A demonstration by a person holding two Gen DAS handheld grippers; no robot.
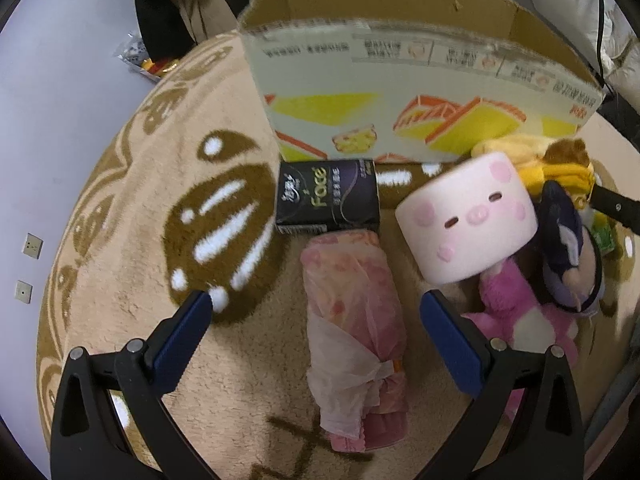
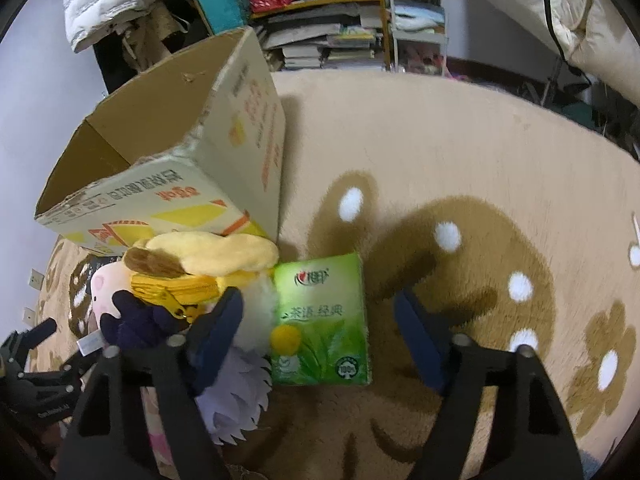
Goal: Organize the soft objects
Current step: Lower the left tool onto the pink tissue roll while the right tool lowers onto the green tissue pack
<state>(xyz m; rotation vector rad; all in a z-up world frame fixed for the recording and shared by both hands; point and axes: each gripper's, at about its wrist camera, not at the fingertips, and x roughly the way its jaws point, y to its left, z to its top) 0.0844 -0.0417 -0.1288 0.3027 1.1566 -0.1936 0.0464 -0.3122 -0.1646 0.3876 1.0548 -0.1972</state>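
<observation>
My left gripper (image 1: 316,312) is open and hovers over a pink wrapped roll (image 1: 352,340) lying between its fingers on the rug. A black tissue pack (image 1: 328,202) lies beyond it, against the open cardboard box (image 1: 400,92). A white pig cube plush (image 1: 468,216), a pink plush (image 1: 524,320), a yellow plush (image 1: 540,164) and a dark doll (image 1: 564,248) lie to the right. My right gripper (image 2: 318,312) is open over a green tissue pack (image 2: 320,320). The yellow plush (image 2: 208,256) and the doll (image 2: 148,324) lie left of it, by the box (image 2: 160,152).
Everything rests on a beige round rug (image 2: 440,140) with brown patterns. Shelves of books (image 2: 332,40) and bedding (image 2: 560,8) stand behind the rug. Bare floor (image 1: 60,100) lies left of the rug. The other gripper's body (image 2: 28,364) shows at the lower left of the right wrist view.
</observation>
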